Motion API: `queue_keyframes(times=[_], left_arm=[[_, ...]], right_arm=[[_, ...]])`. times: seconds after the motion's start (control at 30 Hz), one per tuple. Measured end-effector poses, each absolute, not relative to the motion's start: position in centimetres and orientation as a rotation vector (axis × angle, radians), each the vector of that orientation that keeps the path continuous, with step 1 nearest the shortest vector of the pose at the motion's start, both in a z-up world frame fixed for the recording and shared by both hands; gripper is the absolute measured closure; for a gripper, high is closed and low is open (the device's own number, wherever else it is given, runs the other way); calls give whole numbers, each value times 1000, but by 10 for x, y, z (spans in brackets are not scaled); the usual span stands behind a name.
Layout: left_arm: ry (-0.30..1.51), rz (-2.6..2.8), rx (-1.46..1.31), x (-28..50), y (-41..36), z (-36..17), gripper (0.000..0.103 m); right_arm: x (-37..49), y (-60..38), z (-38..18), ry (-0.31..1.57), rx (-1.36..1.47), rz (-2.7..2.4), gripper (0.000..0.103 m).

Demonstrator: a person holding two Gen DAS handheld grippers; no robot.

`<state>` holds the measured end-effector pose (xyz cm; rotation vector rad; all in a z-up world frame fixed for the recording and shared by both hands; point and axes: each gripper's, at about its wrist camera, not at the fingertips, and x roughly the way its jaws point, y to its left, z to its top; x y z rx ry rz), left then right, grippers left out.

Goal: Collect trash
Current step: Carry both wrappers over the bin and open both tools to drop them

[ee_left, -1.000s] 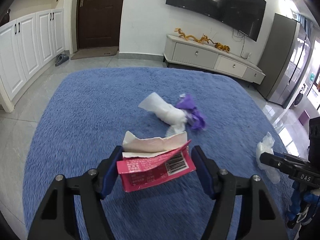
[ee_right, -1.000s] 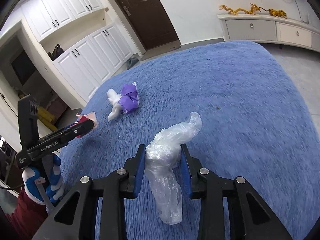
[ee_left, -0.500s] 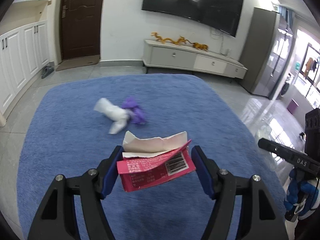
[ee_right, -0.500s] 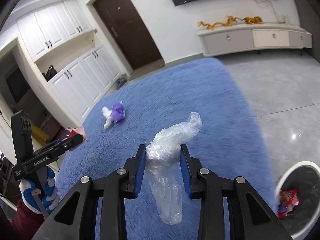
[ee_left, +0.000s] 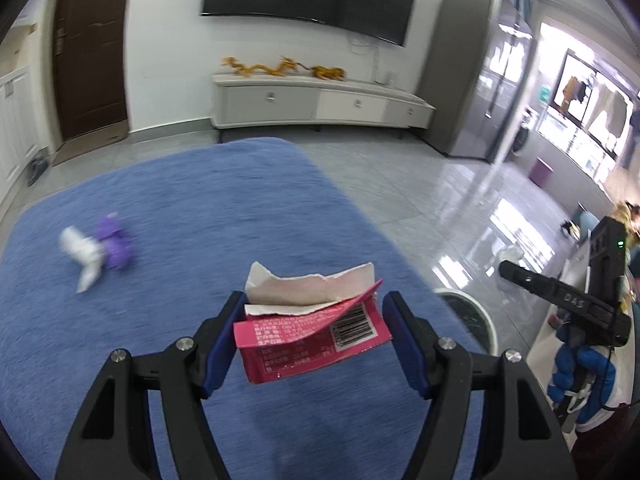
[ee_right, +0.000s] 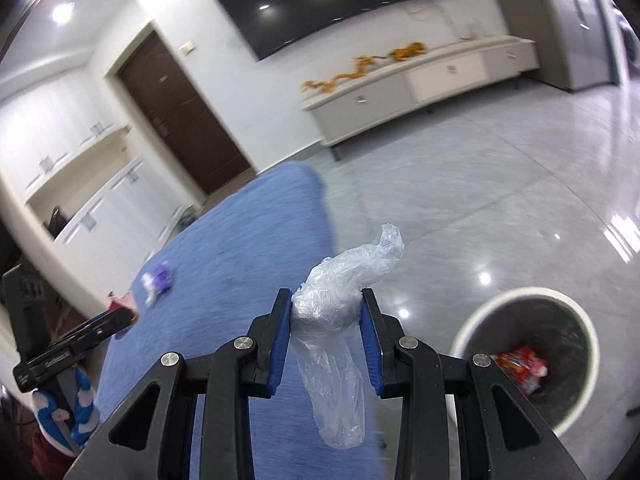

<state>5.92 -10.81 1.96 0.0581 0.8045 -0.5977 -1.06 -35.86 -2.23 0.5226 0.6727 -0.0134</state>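
My left gripper is shut on a torn pink wrapper and holds it above the blue rug. My right gripper is shut on a crumpled clear plastic bag, held above the rug's edge, left of a round white-rimmed trash bin that holds a red wrapper. The bin's rim also shows in the left wrist view, right of the wrapper. A white tissue wad and a purple scrap lie together on the rug at far left.
A white TV cabinet with gold dragon ornaments stands against the far wall under a wall TV. Glossy grey tile floor surrounds the rug. A dark door and white cupboards stand at the left.
Both grippers have swung right with their loads still held. The trash bin has come into view, and the tissue and purple scrap have slid to the left.
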Motion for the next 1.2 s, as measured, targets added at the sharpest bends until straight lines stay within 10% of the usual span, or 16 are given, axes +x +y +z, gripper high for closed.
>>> queue_keyframes(times=[1.2], left_arm=[[1078, -967, 193, 40, -430, -56, 34]], right_arm=[[-83, -529, -178, 835, 841, -387, 52]])
